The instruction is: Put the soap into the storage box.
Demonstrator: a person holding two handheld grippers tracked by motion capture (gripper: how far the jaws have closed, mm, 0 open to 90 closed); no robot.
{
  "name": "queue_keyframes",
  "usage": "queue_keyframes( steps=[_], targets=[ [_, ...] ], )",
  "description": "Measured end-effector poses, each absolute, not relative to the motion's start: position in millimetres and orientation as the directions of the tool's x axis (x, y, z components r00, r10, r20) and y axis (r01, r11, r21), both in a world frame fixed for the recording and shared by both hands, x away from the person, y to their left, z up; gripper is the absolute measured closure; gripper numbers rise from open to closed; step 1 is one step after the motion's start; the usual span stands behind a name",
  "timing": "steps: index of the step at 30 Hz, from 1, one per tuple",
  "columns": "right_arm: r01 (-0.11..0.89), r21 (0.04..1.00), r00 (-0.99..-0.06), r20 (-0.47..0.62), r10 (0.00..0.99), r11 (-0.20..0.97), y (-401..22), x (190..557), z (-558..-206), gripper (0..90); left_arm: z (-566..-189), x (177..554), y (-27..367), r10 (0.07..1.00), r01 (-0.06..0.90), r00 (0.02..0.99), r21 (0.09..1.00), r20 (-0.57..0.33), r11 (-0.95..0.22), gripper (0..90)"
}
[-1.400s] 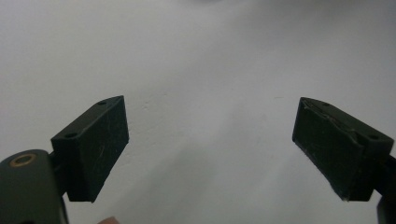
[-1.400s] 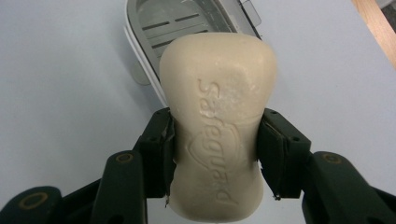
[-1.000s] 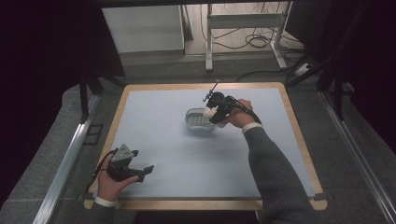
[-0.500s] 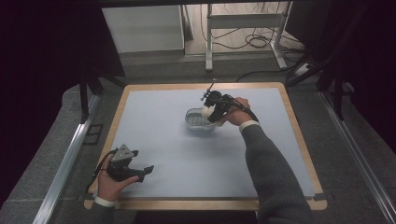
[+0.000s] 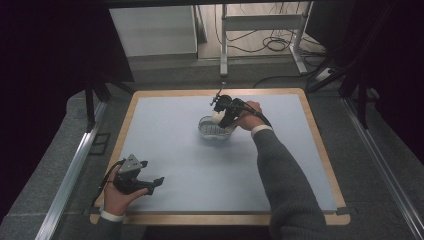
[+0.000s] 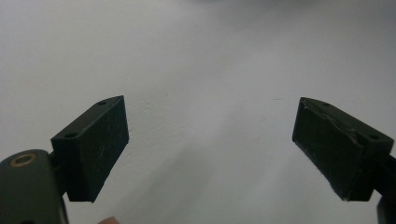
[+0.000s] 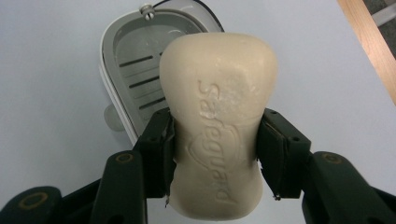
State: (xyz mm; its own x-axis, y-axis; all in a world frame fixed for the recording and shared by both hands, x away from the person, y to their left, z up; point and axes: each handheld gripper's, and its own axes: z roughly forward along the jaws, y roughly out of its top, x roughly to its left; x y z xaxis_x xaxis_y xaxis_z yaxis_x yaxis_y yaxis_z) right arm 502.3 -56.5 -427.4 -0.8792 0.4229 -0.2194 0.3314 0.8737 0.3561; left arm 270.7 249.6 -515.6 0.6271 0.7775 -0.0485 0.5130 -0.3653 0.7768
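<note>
We held the bar of soap tight between the fingers of our right gripper, just over the soap dish on the surface. The soap was not in the dish yet, so we judged putting it down was left. Our left gripper waited with fingers spread, holding nothing.

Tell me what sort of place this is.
Probably a lab or recording workspace, not a home: a wood-edged table with a plain mat, cables on the floor behind, metal rails beside it, and handheld grippers working a soap and dish.
</note>
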Motion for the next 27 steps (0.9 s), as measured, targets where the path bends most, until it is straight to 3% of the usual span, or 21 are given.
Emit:
queue_keyframes(
  steps=[21, 27],
  targets=[
    [0.272, 0.285, -0.907, -0.245, 0.344, 0.919, -29, 510, -445, 49.7, -515, 270, 251, 0.779, 0.51, 0.625, 0.781, -0.048, -0.361, 11.4],
    [0.299, 0.305, -0.901, -0.223, 0.373, 0.904, -29, 509, -453, 49.1, -516, 271, 250, 0.778, 0.511, 0.626, 0.779, -0.047, -0.364, 11.3]
  ],
)
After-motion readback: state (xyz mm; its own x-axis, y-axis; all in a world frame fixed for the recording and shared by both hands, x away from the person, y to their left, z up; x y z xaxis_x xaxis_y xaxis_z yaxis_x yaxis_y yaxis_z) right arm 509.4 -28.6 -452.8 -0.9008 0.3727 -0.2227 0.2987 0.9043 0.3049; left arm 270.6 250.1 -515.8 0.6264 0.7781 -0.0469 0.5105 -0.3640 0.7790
